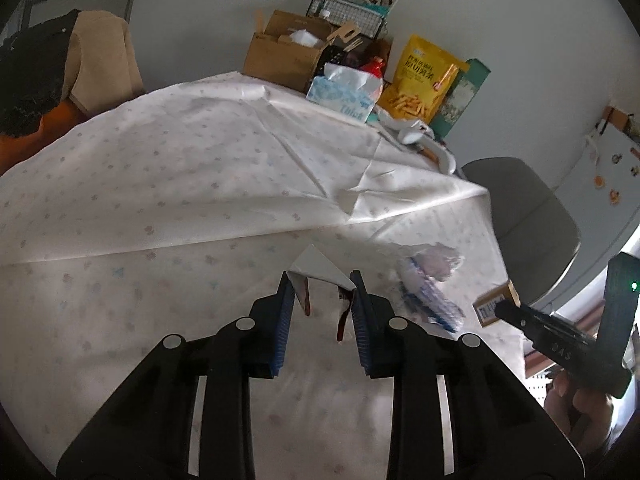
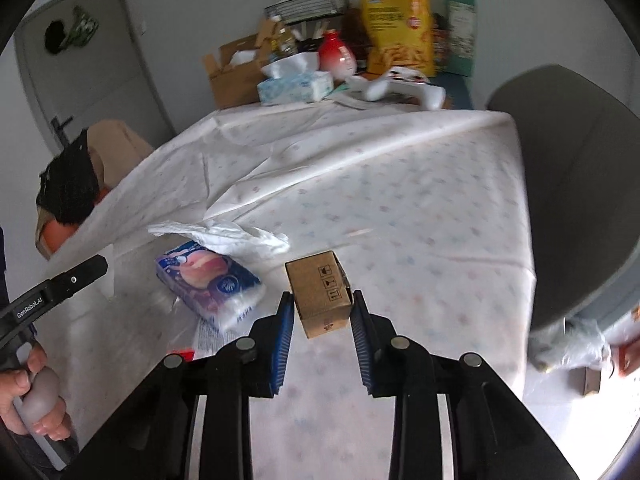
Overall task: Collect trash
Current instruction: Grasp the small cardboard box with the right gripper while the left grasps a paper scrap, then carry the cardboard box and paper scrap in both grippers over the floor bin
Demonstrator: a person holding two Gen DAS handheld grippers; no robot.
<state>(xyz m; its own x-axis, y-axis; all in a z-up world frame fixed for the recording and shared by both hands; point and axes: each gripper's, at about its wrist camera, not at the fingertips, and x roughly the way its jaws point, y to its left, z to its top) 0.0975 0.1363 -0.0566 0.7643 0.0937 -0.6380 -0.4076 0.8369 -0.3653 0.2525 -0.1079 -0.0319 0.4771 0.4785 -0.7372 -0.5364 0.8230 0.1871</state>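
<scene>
Two grippers hold trash: right gripper clamps a light, stiff cardboard box by its side walls; left gripper pinches what seems a flimsy folded wrapper, above the worktop.

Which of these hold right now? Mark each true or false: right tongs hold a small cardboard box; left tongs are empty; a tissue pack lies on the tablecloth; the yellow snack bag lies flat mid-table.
1. The right tongs hold a small cardboard box. True.
2. The left tongs are empty. False: they grip a torn wrapper.
3. A tissue pack lies on the tablecloth. True.
4. The yellow snack bag lies flat mid-table. False: it stands upright at the far end.
</scene>
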